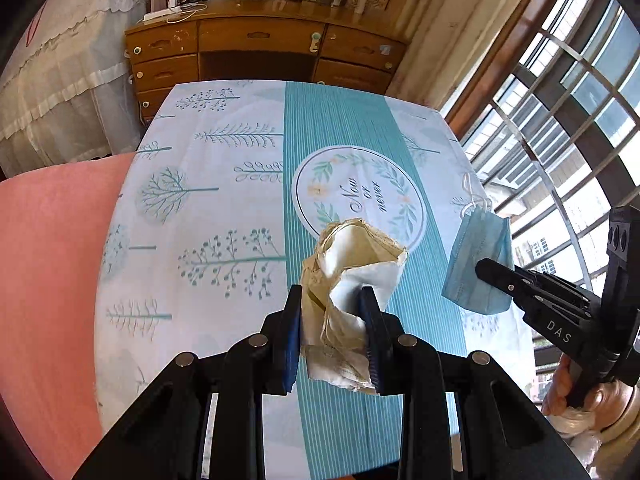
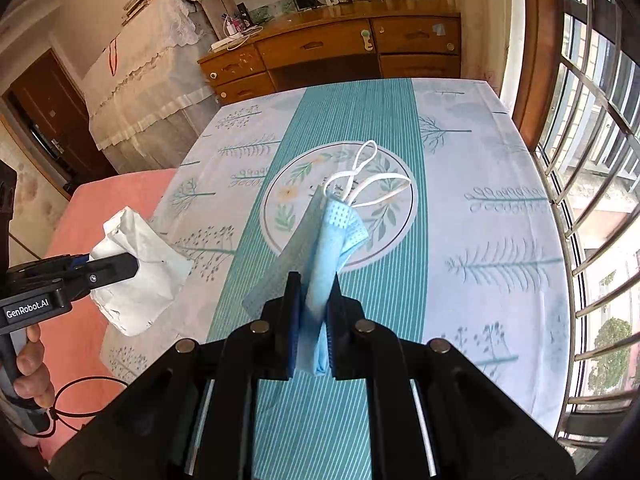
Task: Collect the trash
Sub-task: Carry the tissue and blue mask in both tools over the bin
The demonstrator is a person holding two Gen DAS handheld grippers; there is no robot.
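Observation:
My left gripper [image 1: 331, 300] is shut on a crumpled white and cream paper wrapper [image 1: 352, 272] and holds it above the table. It also shows in the right wrist view [image 2: 138, 276], where the left gripper [image 2: 132, 266] pinches it at the left. My right gripper [image 2: 314, 288] is shut on a folded blue face mask [image 2: 328, 256] with white ear loops [image 2: 368, 178], held above the table. In the left wrist view the mask [image 1: 478, 266] hangs from the right gripper [image 1: 482, 266] at the right.
The table wears a blue and white tree-print cloth [image 1: 224, 200] with a teal striped runner [image 2: 352, 120]. A pink surface [image 1: 48, 260] lies to the left. A wooden desk [image 1: 260, 44] stands beyond. Barred windows [image 2: 592, 200] run along the right.

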